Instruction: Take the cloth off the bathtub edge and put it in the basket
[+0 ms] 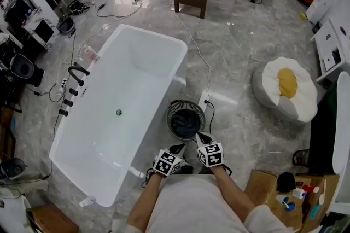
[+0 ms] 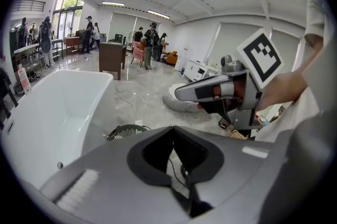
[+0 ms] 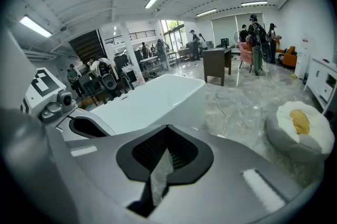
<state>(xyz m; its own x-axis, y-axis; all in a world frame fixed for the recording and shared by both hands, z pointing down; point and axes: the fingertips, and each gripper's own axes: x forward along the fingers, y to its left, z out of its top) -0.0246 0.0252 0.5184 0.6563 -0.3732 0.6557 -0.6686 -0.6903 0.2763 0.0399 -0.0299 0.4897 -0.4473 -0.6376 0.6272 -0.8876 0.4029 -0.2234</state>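
A: Where's the cloth (image 1: 185, 124) lying rn?

B: It's sitting bunched up inside the round wire basket (image 1: 186, 104). It's a dark blue heap covering the bottom, and neither claw is touching it.

A: And the basket?

B: It's standing on the floor, just beside the white bathtub (image 1: 136, 79). It's against the tub's long side facing the claws, approx. halfway along.

A: L claw (image 2: 172, 128)?

B: Its jaws are pressing together tip to tip w/ nothing btwn them. It's pointing down at an angle twd the floor nr the basket. In the left gripper view the basket's rim is showing just past the tip, to the left.

A: R claw (image 3: 167, 127)?

B: Same: its jaws are meeting at the tips and gripping nothing. Dark mesh is showing thru the opening behind the tips, prob. the basket. In the head view it's hanging just at the basket's near rim.

A: How are the two claws sitting vs. each other?

B: They're side by side, close but not touching, w/ the R one reaching a bit further twd the basket.

A: What else is around?

B: A white socket block (image 1: 204, 98) is lying on the floor just beyond the basket. A fried-egg beanbag (image 1: 287, 88) is sitting well apart to the right. A black faucet (image 1: 76, 72) is standing along the tub's opposite long side.
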